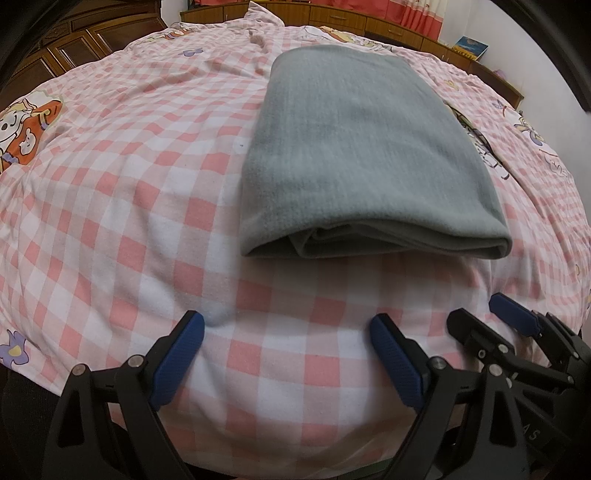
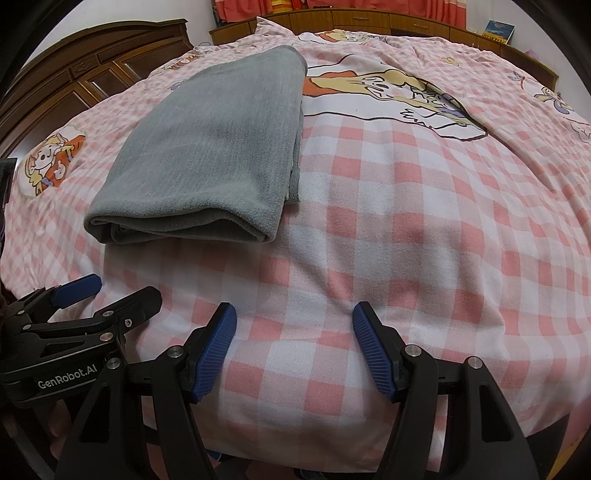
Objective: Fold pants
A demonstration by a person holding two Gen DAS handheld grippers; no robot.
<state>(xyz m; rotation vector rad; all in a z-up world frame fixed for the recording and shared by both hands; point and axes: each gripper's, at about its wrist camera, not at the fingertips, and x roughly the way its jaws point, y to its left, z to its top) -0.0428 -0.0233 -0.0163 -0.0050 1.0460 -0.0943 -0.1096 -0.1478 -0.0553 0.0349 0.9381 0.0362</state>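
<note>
The grey pants (image 1: 365, 147) lie folded in a thick rectangle on the pink checked bed cover (image 1: 147, 206), the folded edge towards me. They also show in the right wrist view (image 2: 214, 155), at the left. My left gripper (image 1: 288, 325) is open and empty, low over the cover in front of the pants. My right gripper (image 2: 291, 314) is open and empty, to the right of the pants' near edge. The right gripper shows in the left wrist view (image 1: 480, 317), and the left gripper in the right wrist view (image 2: 122, 288).
A dark wooden headboard (image 2: 92, 70) stands at the left. Low wooden cabinets (image 2: 369, 18) with red curtains above run along the far wall. Cartoon prints (image 2: 406, 88) mark the cover. The bed's near edge lies just below both grippers.
</note>
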